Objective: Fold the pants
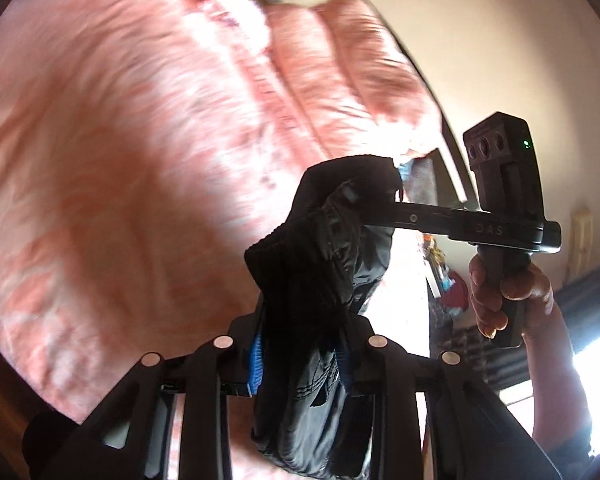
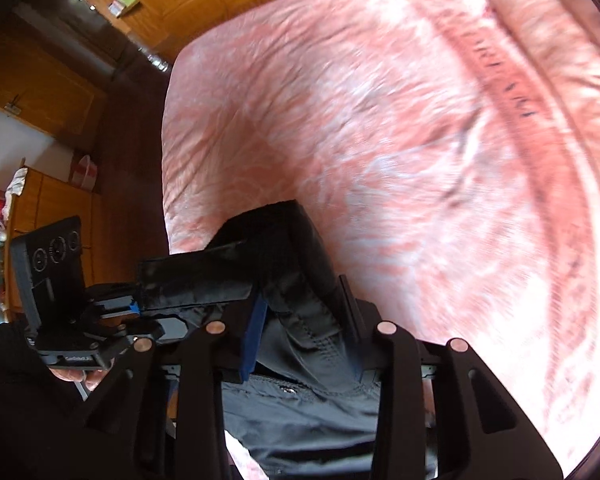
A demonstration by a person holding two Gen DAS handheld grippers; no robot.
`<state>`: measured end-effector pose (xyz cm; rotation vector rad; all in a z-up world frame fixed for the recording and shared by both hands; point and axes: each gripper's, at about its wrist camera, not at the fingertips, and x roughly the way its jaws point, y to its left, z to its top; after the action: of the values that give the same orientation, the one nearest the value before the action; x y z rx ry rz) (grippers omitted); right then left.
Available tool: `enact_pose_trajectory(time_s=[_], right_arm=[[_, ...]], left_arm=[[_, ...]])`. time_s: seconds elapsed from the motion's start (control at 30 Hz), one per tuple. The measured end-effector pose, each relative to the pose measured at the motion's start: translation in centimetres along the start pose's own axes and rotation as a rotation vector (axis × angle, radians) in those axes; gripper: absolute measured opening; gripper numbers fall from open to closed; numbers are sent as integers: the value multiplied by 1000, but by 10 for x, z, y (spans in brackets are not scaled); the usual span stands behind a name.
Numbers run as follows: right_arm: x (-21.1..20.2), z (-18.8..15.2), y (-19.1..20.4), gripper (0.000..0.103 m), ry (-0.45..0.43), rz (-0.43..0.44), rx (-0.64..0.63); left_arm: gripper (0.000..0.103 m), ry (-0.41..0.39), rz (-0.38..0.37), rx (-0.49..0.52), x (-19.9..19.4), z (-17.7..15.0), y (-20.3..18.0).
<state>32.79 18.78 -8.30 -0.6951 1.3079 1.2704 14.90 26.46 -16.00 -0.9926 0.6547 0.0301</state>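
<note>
Black fabric fills the bottom centre of both wrist views: the pants (image 1: 320,280) hang bunched between the two tools, lifted clear of the pink bedspread (image 1: 120,160) that spreads across the upper left of the left view. Nearest the left camera, the left gripper (image 1: 300,364) has its blue-padded fingers (image 1: 255,368) pressed together on a thick gather of the cloth near the elastic waistband, which humps up dark just above them. In the right view the right gripper (image 2: 306,336) is likewise clamped on the pants (image 2: 300,360), one blue pad (image 2: 254,340) showing at the left of the fold and stitched seams and a small stud visible below.

A little further out, at the right of the left view, the other tool reaches in sideways, a hand (image 1: 504,292) wrapped around its grip, its fingers buried in the same bundle. So the two holds sit close together, and the garment dangles as a clump, not a sheet.

To do this step well, I think the two grips should draw apart along the waistband until the cloth hangs flat, with the legs dropping straight. Then it can be laid on the bedspread (image 2: 380,120), which lies wide and free beyond, filling the upper right of the right view. Pulling evenly matters; one slack side would leave a twist.
</note>
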Motion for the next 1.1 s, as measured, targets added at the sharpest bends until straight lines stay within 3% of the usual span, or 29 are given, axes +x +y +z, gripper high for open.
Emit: enact_pose_trajectory(time_s=[0.47,0.9,1.1], right_arm=[[-128,-101,3,32,-168,-175,111],[-190,-194,-2,29,-237,-272,187],[-208,-246,-16,28,-252,-306,255]], left_arm=[[28,17,-124,267,-7,-27,-139],[27,65,-160,462,2,-78,-220],[27,126,-188,553,19,-114,-260]])
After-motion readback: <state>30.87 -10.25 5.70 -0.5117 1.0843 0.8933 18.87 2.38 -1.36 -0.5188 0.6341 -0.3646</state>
